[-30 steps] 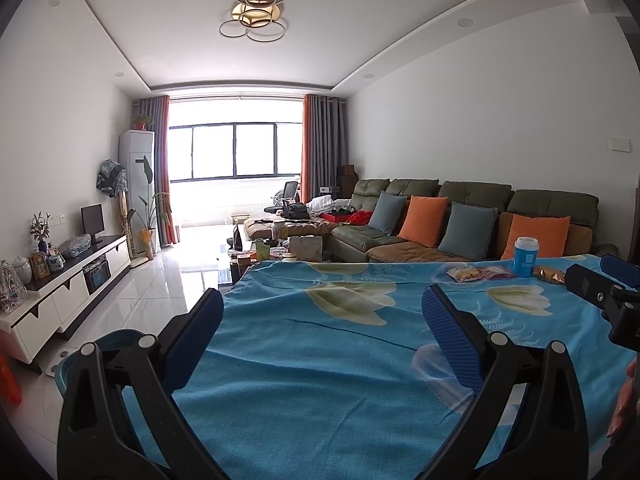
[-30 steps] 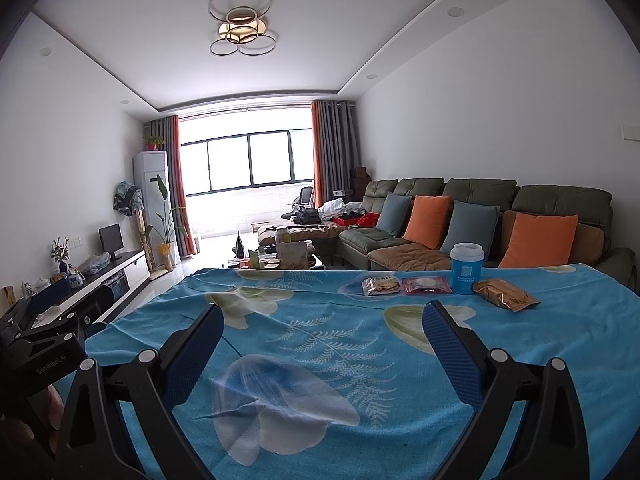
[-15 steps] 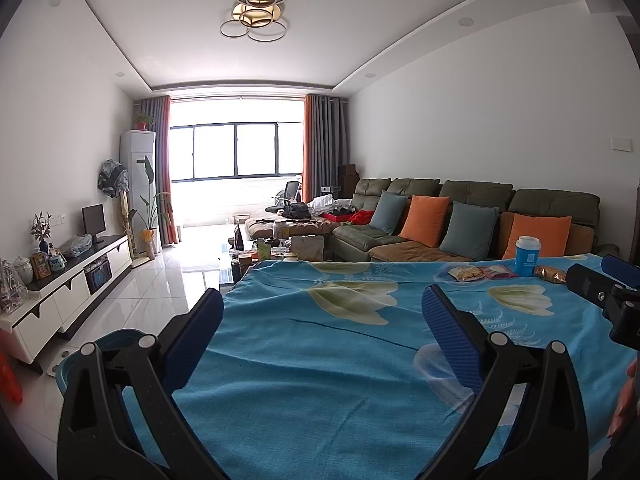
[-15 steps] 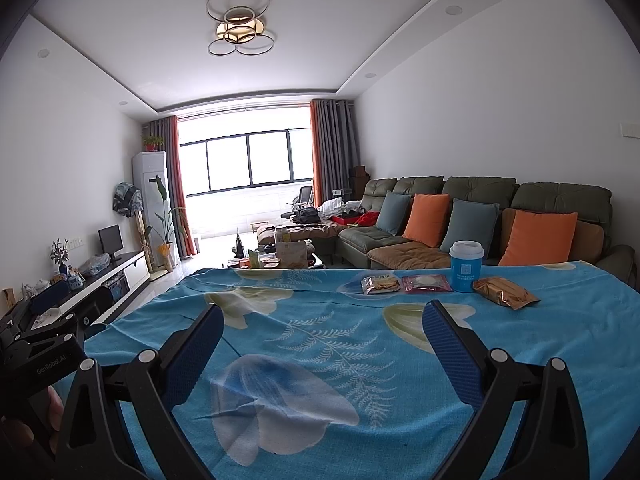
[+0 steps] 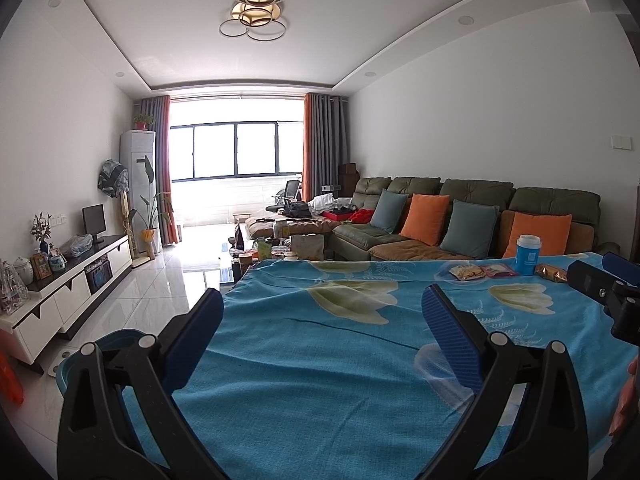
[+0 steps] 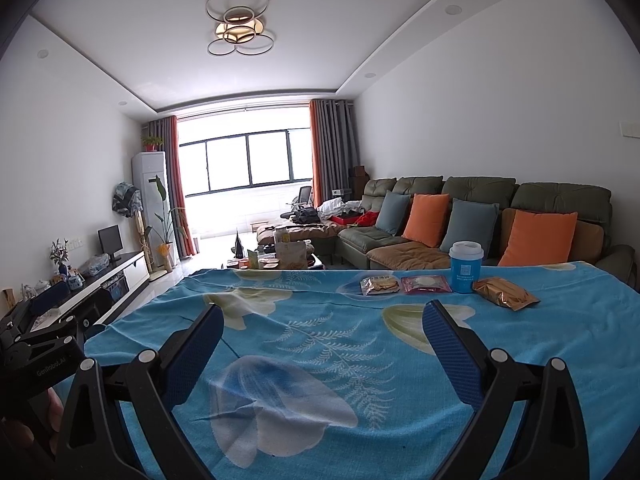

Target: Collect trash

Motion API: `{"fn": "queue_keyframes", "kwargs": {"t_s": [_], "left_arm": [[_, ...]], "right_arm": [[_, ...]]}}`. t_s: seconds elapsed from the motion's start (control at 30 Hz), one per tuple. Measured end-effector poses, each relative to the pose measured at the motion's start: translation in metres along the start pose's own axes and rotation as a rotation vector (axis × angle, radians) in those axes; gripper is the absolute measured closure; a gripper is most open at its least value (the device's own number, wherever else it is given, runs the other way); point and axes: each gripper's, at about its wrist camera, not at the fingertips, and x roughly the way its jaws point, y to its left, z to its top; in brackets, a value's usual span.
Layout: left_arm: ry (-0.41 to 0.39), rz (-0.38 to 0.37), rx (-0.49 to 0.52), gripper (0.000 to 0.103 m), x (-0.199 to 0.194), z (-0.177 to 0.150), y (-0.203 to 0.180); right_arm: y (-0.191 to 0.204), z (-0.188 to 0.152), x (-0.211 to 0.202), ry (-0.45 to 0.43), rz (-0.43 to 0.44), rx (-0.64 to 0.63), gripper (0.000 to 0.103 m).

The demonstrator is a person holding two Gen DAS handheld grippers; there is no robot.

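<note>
At the far side of the blue floral tablecloth [image 6: 320, 340] stand a blue paper cup with a white lid [image 6: 465, 267], a clear snack packet [image 6: 380, 285], a pink packet [image 6: 426, 284] and a gold wrapper [image 6: 505, 298]. The left wrist view shows the same cup [image 5: 527, 254], packets [image 5: 466, 272] and gold wrapper [image 5: 551, 272] far right. My right gripper [image 6: 322, 340] is open over the cloth, well short of the trash. My left gripper [image 5: 322, 336] is open and empty near the table's left edge. Each gripper appears at the other view's edge.
A blue bin [image 5: 116, 344] sits on the floor left of the table. Beyond the table are a green sofa with orange and grey cushions [image 6: 480, 220], a cluttered coffee table [image 6: 280, 256] and a white TV cabinet [image 5: 68, 288] along the left wall.
Both views shift only slightly; the grippers stay open and hover in nearly the same place over the cloth.
</note>
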Motion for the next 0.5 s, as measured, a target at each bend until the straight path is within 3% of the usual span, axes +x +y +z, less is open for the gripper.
{"fn": "queue_keyframes", "kwargs": {"t_s": [0.5], "left_arm": [[0.001, -0.001, 0.001, 0.005, 0.0004, -0.0002, 0.0009]], "right_arm": [[0.0029, 0.0002, -0.0002, -0.005, 0.004, -0.004, 0.007]]}}
